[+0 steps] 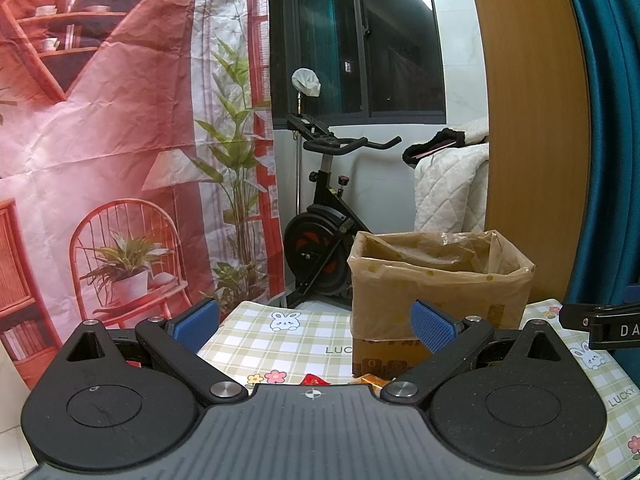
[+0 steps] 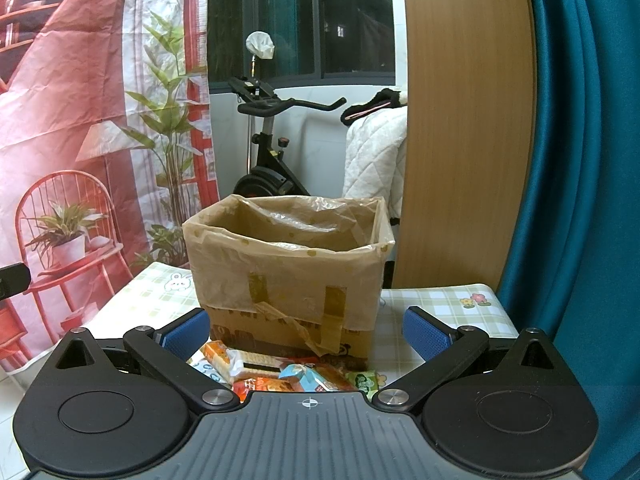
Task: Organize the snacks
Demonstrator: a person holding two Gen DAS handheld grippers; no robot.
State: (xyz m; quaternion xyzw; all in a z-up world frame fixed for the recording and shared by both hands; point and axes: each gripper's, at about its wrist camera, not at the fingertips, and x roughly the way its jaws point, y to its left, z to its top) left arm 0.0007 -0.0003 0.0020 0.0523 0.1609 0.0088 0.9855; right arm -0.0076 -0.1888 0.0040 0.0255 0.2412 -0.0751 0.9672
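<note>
A cardboard box (image 2: 280, 280) lined with a thin plastic bag stands on the checked tablecloth; in the left wrist view the same box (image 1: 440, 280) sits ahead and to the right. Several wrapped snacks (image 2: 280, 368) lie in a heap just in front of the box, low between the fingers of my right gripper (image 2: 306, 334), which is open and holds nothing. My left gripper (image 1: 316, 326) is also open and holds nothing; only a red and an orange snack (image 1: 370, 380) peek over its body. The box's inside is hidden from both views.
The checked tablecloth (image 1: 296, 344) with bunny prints covers the table. Behind it hang a red printed backdrop (image 1: 120, 160), with an exercise bike (image 1: 324, 216), a wooden panel (image 2: 464, 120) and a teal curtain (image 2: 580, 160) beyond. The other gripper's black body (image 1: 600, 324) shows at the right edge.
</note>
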